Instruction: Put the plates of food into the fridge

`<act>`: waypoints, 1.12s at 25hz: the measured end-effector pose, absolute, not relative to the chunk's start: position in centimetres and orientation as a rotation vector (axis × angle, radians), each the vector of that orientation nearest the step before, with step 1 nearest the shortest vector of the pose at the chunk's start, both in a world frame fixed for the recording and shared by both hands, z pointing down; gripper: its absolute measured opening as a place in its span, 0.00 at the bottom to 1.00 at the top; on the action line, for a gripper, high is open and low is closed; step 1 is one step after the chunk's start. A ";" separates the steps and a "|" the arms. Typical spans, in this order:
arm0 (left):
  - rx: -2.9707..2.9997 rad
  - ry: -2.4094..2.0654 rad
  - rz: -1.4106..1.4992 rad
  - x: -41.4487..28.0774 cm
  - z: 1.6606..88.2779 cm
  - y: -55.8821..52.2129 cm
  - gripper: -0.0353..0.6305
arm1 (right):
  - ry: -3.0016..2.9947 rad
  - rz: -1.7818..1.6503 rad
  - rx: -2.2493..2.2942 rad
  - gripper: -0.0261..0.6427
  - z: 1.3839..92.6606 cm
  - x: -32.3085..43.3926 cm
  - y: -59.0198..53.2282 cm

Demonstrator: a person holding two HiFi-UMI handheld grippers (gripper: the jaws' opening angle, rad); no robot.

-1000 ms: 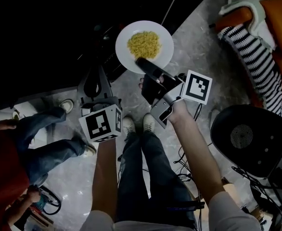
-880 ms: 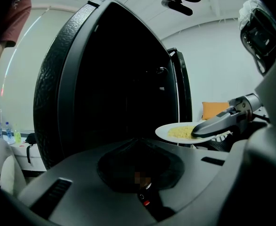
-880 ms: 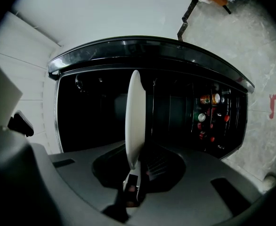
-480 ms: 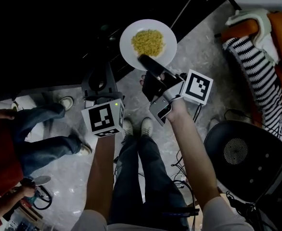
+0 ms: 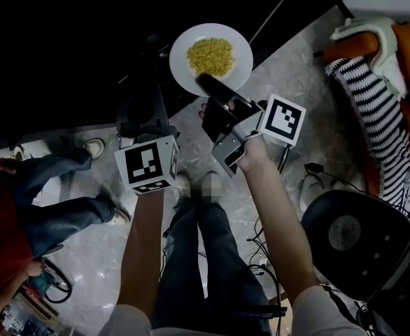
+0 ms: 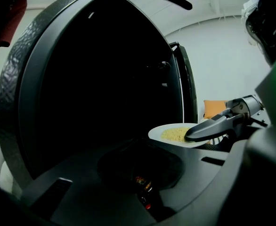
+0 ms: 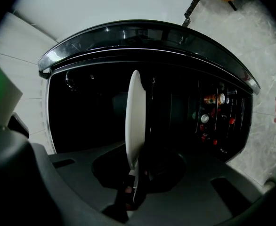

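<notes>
The right gripper has its fingers clenched on the near rim of a white plate, holding it level in the air just outside the dark mouth of the fridge. From the head view a heap of yellow food sits at the plate's middle, clear of the rim. The right gripper view sees none of that food: there the plate shows edge-on, as a thin pale blade rising from between the fingers, with the black fridge cavity behind it. That view alone shows a door shelf at the fridge's right side, stocked with small cans or bottles too small to tell apart.

The left gripper hangs just beside the right one, low at the fridge opening and apart from the plate. Its own view looks across at the plate, the food and the right gripper's upper finger lying over the rim. It is too dark there to separate its fingers from the black interior, so their state cannot be told; nothing pale shows between them.

Only the head view shows the grey floor, a black chair at lower right, striped fabric by an orange cushion, and a second person's jeans at left.
</notes>
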State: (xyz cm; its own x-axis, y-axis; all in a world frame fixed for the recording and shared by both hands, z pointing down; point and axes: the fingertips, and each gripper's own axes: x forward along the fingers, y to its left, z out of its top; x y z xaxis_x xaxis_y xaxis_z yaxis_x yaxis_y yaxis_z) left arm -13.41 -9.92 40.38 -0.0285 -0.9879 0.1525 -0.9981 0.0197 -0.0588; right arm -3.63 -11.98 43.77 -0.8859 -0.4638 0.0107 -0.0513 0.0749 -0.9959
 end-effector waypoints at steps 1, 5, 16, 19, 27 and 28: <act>2.135 -2.181 0.228 -13.7 40.5 -10.5 0.06 | 2.047 -1.880 -0.525 0.11 44.0 -4.0 -12.7; 2.139 -2.125 0.239 -15.1 41.3 -13.8 0.06 | 2.025 -1.908 -0.563 0.11 44.7 -6.2 -16.5; 2.158 -2.093 0.241 -14.3 43.0 -15.2 0.06 | 2.031 -1.907 -0.545 0.11 45.9 -6.9 -18.8; 2.156 -2.088 0.243 -14.2 43.0 -15.4 0.06 | 2.020 -1.912 -0.543 0.11 45.8 -7.1 -19.4; 2.149 -2.093 0.243 -14.7 43.1 -15.1 0.06 | 2.030 -1.909 -0.522 0.11 45.7 -7.8 -19.4; 2.148 -2.093 0.242 -14.7 43.1 -15.1 0.06 | 2.028 -1.913 -0.521 0.11 45.8 -7.8 -19.4</act>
